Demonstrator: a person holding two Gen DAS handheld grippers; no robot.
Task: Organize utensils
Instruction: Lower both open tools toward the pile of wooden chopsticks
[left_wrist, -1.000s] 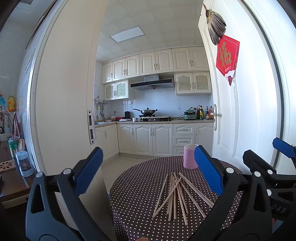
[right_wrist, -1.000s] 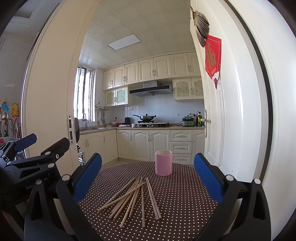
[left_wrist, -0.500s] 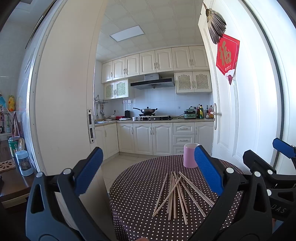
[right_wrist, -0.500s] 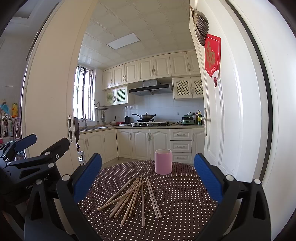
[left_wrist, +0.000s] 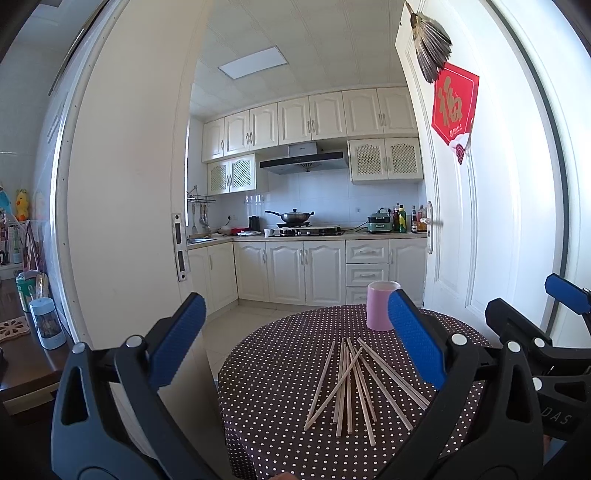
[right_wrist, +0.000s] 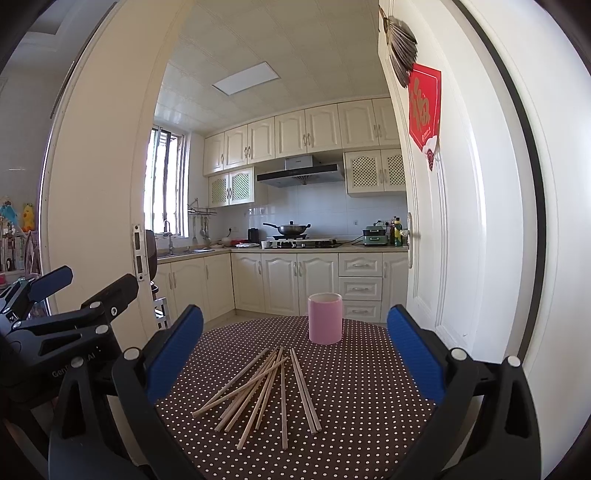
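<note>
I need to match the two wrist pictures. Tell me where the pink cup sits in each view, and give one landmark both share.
Left wrist view: the pink cup stands right of centre, partly hidden by the left claw's right finger, beyond the chopsticks.
Right wrist view: the pink cup stands at centre, beyond the chopsticks.
Shared landmark: the red door hanging.

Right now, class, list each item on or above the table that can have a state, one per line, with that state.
Chopsticks: loose, crossed pile lying flat on the table.
Pink cup: upright, no chopsticks in it.
Left gripper: jaws open, holding nothing.
Right gripper: jaws open, holding nothing.
Kitchen door: open.
</note>
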